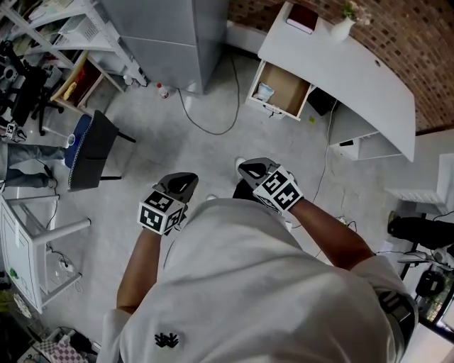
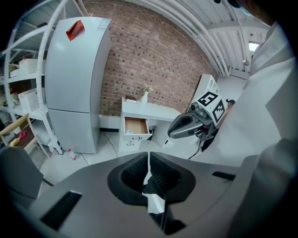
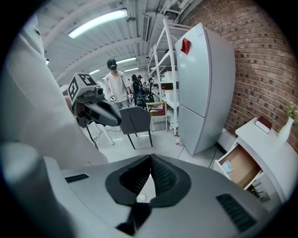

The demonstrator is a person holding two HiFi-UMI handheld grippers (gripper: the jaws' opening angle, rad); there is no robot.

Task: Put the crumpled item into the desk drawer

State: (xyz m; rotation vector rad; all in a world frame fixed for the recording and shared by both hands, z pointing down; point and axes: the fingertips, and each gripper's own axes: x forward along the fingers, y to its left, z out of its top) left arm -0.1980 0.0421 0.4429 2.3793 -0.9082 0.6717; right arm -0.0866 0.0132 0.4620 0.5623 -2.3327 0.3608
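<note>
The white desk (image 1: 355,67) stands at the far right with its drawer (image 1: 286,88) pulled open. A pale crumpled item (image 1: 264,92) lies in the drawer's left corner, also visible as the crumpled item (image 2: 129,132) in the left gripper view and the crumpled item (image 3: 226,166) in the right gripper view. My left gripper (image 1: 186,180) and right gripper (image 1: 250,169) are held close to the person's chest, well away from the desk. In their own views the left gripper (image 2: 148,155) and right gripper (image 3: 150,158) are both shut with nothing between the pads.
A grey fridge (image 1: 167,35) stands left of the desk, with a small bottle (image 1: 163,91) and a cable (image 1: 213,127) on the floor by it. A dark chair (image 1: 96,149) and shelves (image 1: 64,42) are at the left. A vase (image 1: 342,27) and red book (image 1: 303,18) sit on the desk.
</note>
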